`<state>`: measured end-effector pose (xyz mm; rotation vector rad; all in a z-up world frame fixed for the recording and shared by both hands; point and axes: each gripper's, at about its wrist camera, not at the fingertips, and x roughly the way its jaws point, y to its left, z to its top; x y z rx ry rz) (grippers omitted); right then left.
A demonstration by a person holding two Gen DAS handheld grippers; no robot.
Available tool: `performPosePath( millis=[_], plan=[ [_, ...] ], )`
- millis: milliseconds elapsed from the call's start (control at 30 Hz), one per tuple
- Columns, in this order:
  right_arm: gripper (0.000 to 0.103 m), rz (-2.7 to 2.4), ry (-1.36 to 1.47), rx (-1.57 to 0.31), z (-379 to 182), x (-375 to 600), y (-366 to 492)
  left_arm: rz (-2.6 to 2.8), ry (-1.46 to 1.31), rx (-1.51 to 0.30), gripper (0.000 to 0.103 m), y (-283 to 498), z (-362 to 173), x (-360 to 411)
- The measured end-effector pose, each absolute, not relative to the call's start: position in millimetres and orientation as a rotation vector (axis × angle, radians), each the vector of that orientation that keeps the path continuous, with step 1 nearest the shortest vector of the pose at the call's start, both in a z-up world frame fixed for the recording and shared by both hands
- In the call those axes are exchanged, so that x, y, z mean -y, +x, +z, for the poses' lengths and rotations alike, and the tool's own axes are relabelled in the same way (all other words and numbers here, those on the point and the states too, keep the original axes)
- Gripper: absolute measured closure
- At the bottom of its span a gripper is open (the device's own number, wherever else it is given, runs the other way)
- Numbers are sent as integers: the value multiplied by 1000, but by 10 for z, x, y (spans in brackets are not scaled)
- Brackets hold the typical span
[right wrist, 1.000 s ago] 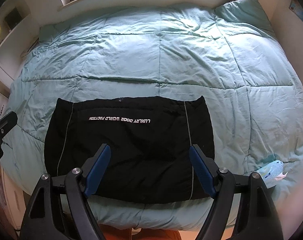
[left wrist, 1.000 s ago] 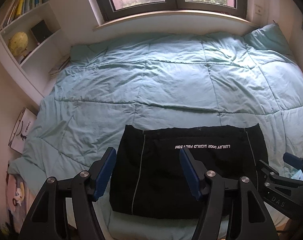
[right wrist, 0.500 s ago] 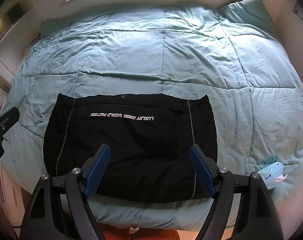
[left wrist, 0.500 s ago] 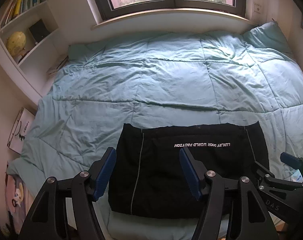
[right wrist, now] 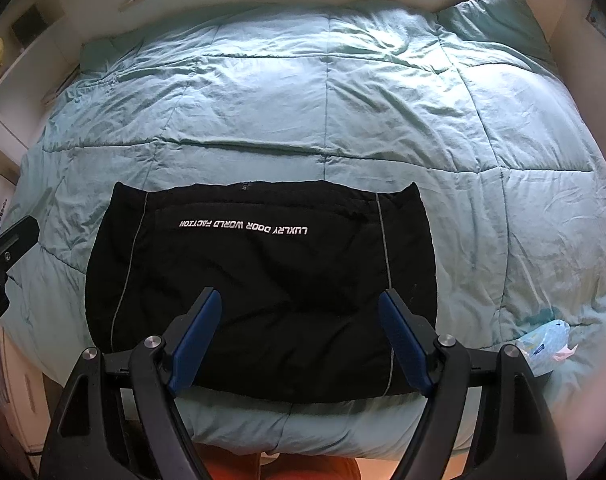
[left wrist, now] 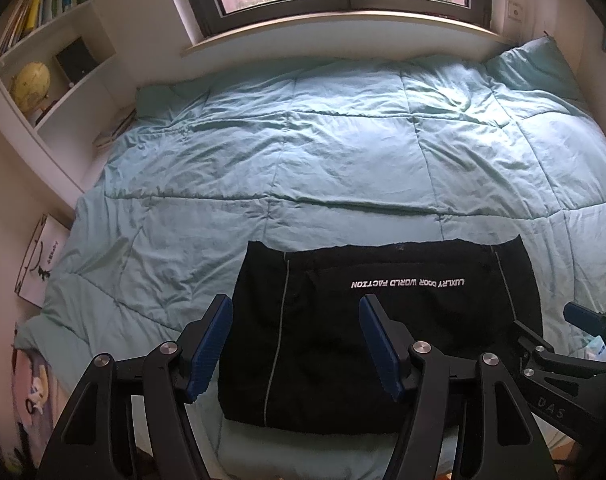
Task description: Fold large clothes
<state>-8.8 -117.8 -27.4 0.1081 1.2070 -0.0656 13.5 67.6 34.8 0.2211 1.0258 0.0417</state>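
Note:
A black garment (left wrist: 383,332) with white lettering and thin grey stripes lies folded into a flat rectangle near the front edge of the bed; it also shows in the right wrist view (right wrist: 263,280). My left gripper (left wrist: 295,340) is open and empty, held above the garment's left part. My right gripper (right wrist: 301,340) is open and empty, held above the garment's near edge. The right gripper's fingers show at the right edge of the left wrist view (left wrist: 583,320). The left gripper's finger shows at the left edge of the right wrist view (right wrist: 11,236).
A wide teal quilt (left wrist: 343,152) covers the bed up to the window sill (left wrist: 343,28). White shelves with books and a globe (left wrist: 31,84) stand at the left. A light blue plastic packet (right wrist: 547,340) lies on the bed's front right corner.
Both grippers have drawn back and up slightly from the bed, so the garment looks a little farther away. Both stay open. The garment has not moved.

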Motion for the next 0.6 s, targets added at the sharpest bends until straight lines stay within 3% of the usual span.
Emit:
performPosePath(
  millis=[600],
  plan=[
    [21,-48,105,-1231,-333,1139,-91,61,211,-1051,36,88,271,-686]
  ],
)
